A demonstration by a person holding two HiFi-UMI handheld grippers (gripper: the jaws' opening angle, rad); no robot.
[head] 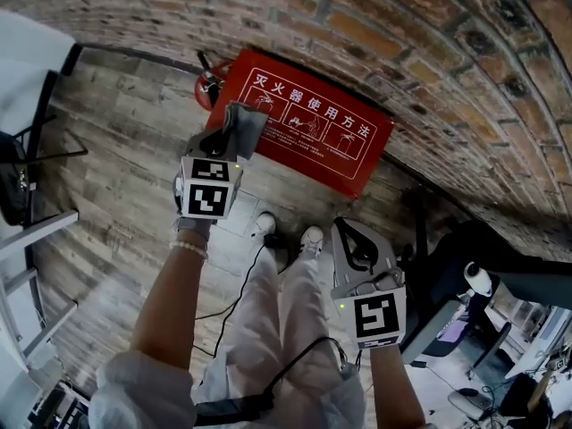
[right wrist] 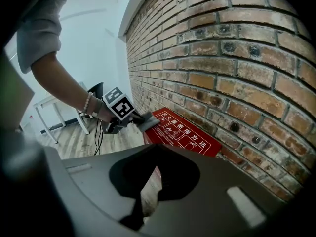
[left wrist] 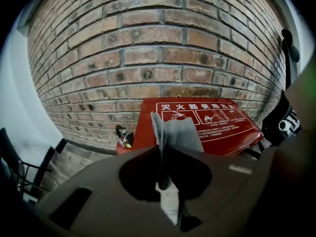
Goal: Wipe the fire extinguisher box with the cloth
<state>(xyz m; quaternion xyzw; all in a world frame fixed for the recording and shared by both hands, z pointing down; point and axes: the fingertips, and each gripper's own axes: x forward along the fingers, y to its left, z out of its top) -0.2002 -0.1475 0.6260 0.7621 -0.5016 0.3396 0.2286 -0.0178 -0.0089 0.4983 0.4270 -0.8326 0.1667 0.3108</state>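
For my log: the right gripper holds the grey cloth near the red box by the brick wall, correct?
No. The left gripper holds the grey cloth near the red box by the brick wall; the left gripper view shows it pinched between that gripper's jaws.

Fire extinguisher box (head: 313, 150): white heading 灭火器使用方法 across the red lid, above three pictogram panels; smaller print beneath illegible.
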